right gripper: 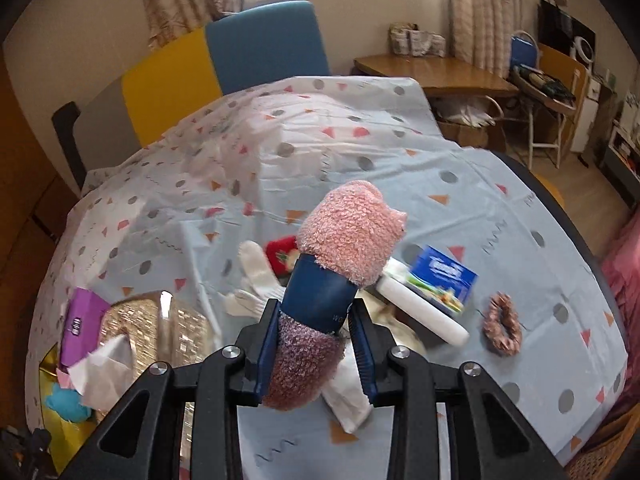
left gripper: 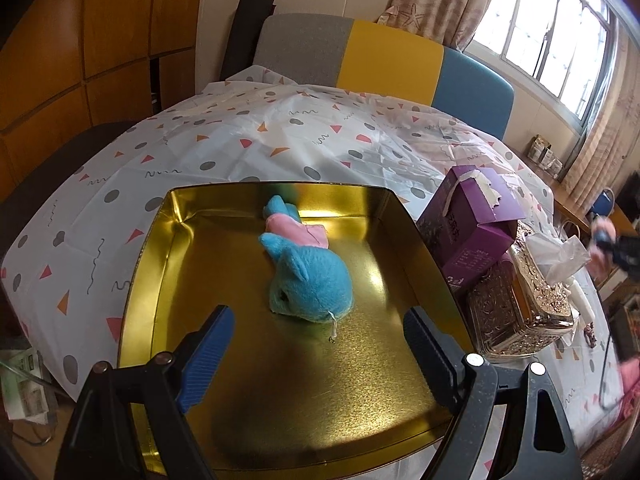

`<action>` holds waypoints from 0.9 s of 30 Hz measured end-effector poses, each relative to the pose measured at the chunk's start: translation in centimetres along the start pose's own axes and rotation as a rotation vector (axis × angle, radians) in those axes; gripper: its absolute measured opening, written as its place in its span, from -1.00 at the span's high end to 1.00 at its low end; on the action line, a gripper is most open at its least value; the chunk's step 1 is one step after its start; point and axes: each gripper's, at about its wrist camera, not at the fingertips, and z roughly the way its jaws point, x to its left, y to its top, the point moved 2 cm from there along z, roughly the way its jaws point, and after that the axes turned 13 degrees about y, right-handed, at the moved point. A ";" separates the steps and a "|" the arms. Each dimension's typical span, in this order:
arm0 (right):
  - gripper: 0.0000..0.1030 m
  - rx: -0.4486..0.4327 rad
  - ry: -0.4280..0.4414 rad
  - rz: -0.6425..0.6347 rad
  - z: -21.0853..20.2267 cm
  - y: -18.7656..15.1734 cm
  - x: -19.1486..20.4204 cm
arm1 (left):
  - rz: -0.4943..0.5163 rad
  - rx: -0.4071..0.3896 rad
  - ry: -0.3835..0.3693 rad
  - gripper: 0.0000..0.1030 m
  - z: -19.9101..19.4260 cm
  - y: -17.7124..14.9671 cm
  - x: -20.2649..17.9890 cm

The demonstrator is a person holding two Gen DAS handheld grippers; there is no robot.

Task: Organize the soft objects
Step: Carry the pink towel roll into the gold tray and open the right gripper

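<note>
The left hand-held gripper (left gripper: 316, 332) is hanging with its jaws standing wide and nothing between them, over the near part of a gold tin (left gripper: 160, 248). Just beyond its fingertips a blue plush (left gripper: 308, 280) with a pink top is lying on the tin floor, head toward the camera, touching neither finger. Right of the tin a gilt tissue box (left gripper: 520, 312) is sitting with a tissue sticking up, and a purple carton (left gripper: 472, 224) is leaning just behind it. All of this is resting on a surface under a spotted cloth (left gripper: 240, 136), with a grey, yellow and blue chair (left gripper: 384, 60) at the far edge.

The right hand-held gripper (right gripper: 316, 340) is clamping a fuzzy pink roll (right gripper: 348, 236) banded by a dark blue sleeve; its blue pads (right gripper: 266, 344) are pressing on the lower, darker end, and the roll is pointing up and away, clear of the cloth. Below and beyond it are lying a white glove (right gripper: 252, 268), a red plush (right gripper: 280, 254) partly hidden, a white tube (right gripper: 420, 312) and a blue box (right gripper: 444, 276) touching it. Off to the right a pink scrunchie (right gripper: 502, 324) is lying apart from them. At far left the same tin and blue plush are showing behind the tissue box
</note>
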 end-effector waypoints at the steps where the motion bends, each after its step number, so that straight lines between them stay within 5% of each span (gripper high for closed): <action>1: 0.34 -0.006 0.023 -0.028 0.5 1.0 1.9 | -0.004 0.001 -0.002 -0.69 -0.1 0.0 0.2; 8: 0.34 -0.012 0.242 -0.222 3.6 5.0 16.2 | -0.026 0.000 0.018 -0.69 -0.4 -0.4 1.8; 15: 0.34 0.195 0.516 -0.496 6.7 -1.2 28.5 | -0.066 -0.002 0.045 -0.69 -0.6 -0.6 3.9; 21: 0.33 0.409 0.434 -0.736 10.4 -11.1 33.0 | -0.095 -0.003 0.055 -0.69 -0.7 -0.7 4.9; 27: 0.25 0.465 0.292 -0.814 13.8 -16.1 33.3 | -0.090 -0.018 0.082 -0.69 -1.2 -0.7 5.1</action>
